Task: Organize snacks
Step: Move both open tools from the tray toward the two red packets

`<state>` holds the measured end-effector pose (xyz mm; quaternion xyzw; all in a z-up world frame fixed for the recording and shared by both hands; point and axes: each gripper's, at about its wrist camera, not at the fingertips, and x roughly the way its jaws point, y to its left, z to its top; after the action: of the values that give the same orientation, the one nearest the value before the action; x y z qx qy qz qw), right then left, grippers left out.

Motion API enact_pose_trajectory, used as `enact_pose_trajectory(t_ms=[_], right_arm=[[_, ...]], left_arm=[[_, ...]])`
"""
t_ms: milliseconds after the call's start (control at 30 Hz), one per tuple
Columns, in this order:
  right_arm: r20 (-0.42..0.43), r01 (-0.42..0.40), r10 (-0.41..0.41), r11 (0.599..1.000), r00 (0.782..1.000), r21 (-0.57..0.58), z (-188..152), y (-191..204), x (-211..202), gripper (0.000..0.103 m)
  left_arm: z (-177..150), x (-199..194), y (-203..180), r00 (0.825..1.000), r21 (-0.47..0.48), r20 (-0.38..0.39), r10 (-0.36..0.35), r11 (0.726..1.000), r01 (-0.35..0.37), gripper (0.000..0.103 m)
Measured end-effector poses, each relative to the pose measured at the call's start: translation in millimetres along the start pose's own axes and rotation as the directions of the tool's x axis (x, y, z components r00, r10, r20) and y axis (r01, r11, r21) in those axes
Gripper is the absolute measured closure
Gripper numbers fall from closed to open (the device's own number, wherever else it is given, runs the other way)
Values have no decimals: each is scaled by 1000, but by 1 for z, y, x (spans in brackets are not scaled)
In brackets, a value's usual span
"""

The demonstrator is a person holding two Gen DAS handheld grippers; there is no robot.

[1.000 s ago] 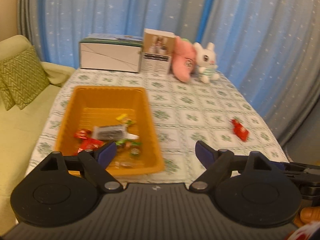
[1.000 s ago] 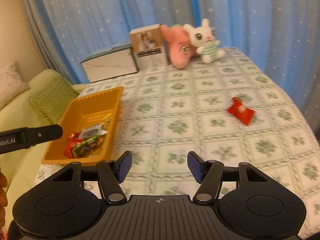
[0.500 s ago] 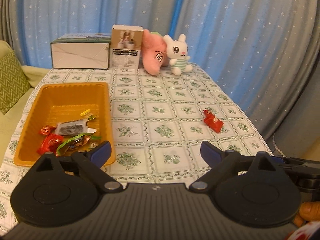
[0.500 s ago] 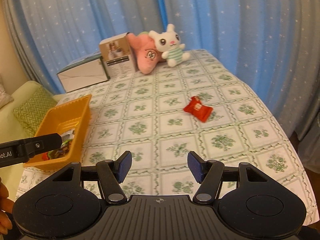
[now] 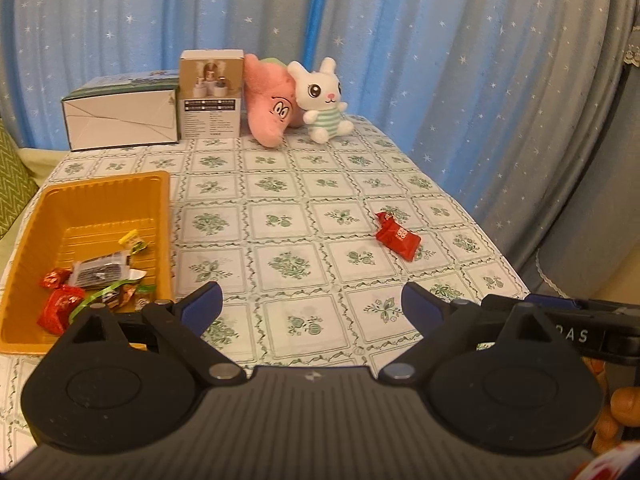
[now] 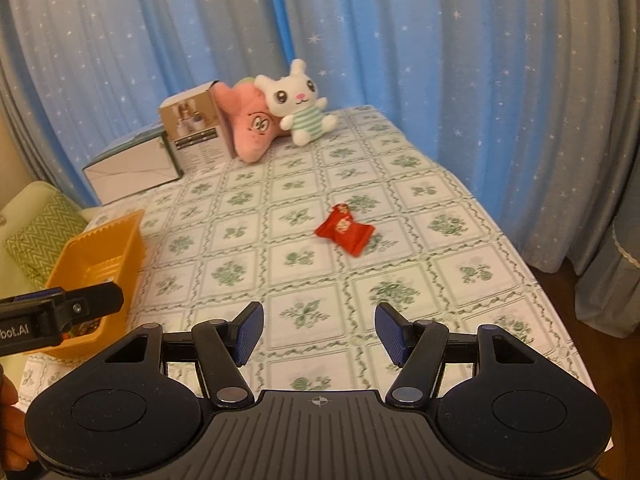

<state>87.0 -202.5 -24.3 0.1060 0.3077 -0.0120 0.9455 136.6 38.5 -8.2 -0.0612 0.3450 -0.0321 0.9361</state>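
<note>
A red snack packet (image 5: 398, 236) (image 6: 344, 230) lies alone on the patterned tablecloth, right of centre. An orange tray (image 5: 92, 192) (image 6: 100, 248) at the left holds several wrapped snacks (image 5: 96, 276). My left gripper (image 5: 311, 302) hangs above the table's near part with its jaws wide open and nothing between them; the tray is to its left and the red packet ahead to its right. My right gripper (image 6: 319, 332) is open and empty, with the red packet a little way ahead of it.
At the table's far end stand a white box (image 5: 120, 118), a brown carton (image 5: 211, 94), a pink plush (image 5: 270, 106) and a white bunny plush (image 5: 322, 100). Blue starred curtains hang behind. A green sofa cushion (image 6: 44, 232) is left of the table. The table's right edge drops off.
Both grippers have swung to the right, away from the tray; the red packet now sits nearer the middle of each view. The left jaws have spread a little wider.
</note>
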Motion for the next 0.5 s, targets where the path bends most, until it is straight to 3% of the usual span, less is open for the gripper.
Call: enact_pose_trajectory(t_ms=[500], right_arm=[[-21,26,-28,996,999,-85,29,-46,60,41]], left_arm=[[20,66,-9,1000,19,-24,-2,1000,2,8]])
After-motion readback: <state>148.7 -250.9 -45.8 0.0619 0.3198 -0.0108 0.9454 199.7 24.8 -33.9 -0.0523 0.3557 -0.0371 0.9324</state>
